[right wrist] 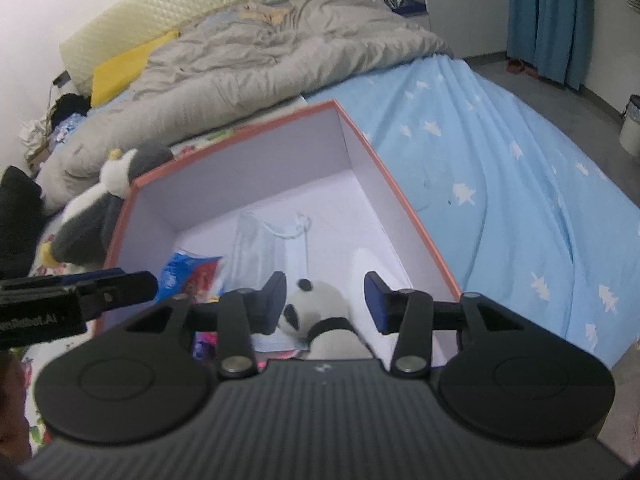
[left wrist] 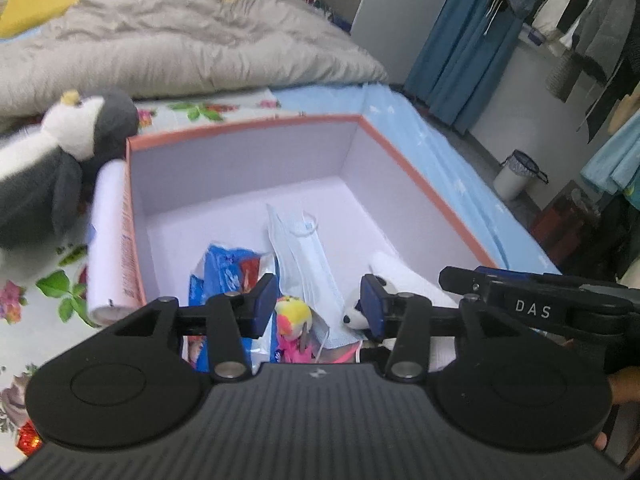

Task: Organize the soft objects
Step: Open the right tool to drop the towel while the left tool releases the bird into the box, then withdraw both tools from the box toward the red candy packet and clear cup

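Note:
An open box (left wrist: 248, 125) (right wrist: 404, 200) with an orange rim and white inside sits on the bed. In it lie a blue face mask (left wrist: 298, 248) (right wrist: 264, 244), a blue and red packet (left wrist: 228, 266) (right wrist: 188, 274), a yellow and pink plush (left wrist: 294, 316) and a small panda plush (left wrist: 354, 312) (right wrist: 316, 312). My left gripper (left wrist: 318, 304) is open above the box's near side, over the yellow plush. My right gripper (right wrist: 326, 302) is open with the panda below and between its fingers, not gripped. A penguin plush (left wrist: 60, 152) (right wrist: 92, 216) lies left of the box.
A white roll (left wrist: 106, 240) lies against the box's left wall. A grey duvet (left wrist: 180, 48) (right wrist: 256, 52) covers the far bed. The blue star sheet (right wrist: 500, 168) runs right of the box. A bin (left wrist: 516, 174) and hanging clothes (left wrist: 592, 20) stand at the right.

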Action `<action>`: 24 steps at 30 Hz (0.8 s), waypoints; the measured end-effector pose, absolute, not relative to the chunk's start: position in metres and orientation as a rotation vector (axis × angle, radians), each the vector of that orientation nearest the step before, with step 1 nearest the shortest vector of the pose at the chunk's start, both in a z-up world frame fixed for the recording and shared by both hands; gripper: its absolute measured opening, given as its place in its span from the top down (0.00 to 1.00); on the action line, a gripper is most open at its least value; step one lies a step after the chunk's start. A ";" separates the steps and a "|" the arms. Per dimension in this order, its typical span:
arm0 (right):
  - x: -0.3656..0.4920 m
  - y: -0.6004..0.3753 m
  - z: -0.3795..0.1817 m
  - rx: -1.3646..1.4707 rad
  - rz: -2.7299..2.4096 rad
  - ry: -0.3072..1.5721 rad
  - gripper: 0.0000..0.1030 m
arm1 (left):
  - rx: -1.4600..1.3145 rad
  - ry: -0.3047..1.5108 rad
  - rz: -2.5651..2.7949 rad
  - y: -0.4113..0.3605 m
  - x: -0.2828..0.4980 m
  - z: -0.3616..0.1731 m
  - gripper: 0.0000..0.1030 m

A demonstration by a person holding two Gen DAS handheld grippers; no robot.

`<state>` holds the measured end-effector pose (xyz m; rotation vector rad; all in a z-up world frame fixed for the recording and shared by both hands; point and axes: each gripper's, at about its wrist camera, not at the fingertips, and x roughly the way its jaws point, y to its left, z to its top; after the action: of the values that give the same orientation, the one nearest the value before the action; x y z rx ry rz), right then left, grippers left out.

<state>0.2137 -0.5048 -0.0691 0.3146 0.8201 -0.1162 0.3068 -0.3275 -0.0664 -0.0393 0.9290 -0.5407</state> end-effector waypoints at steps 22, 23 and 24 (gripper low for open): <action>0.103 -0.406 0.016 0.253 -0.029 0.608 0.55 | -0.050 0.623 -0.520 -0.225 0.158 0.048 0.48; 0.098 -0.400 0.018 0.254 -0.023 0.603 0.55 | -0.057 0.620 -0.515 -0.218 0.151 0.050 0.48; 0.093 -0.394 0.019 0.254 -0.015 0.599 0.55 | -0.062 0.618 -0.510 -0.210 0.144 0.050 0.48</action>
<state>0.0930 -0.3940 0.0189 0.2537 0.5993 -0.0148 0.1443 -0.2104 0.0504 -0.0615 0.6176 -0.5101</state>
